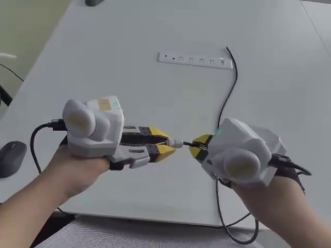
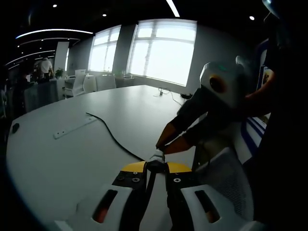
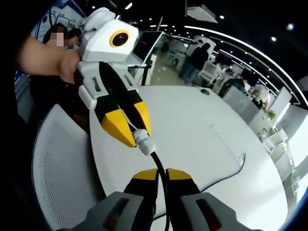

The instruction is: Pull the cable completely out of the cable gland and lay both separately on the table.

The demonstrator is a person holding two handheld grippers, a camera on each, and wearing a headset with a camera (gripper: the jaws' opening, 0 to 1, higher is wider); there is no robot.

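Head view: cable gland (image 1: 177, 144) barely visible

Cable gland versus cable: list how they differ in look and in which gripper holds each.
Colour: the cable gland is white; the cable is black.
Shape: the cable gland is a short stub; the cable is thin and long.
Hold: the left gripper is shut on the cable gland, the right gripper on the cable.
Shared: both are held above the table, joined, with the cable running into the cable gland.
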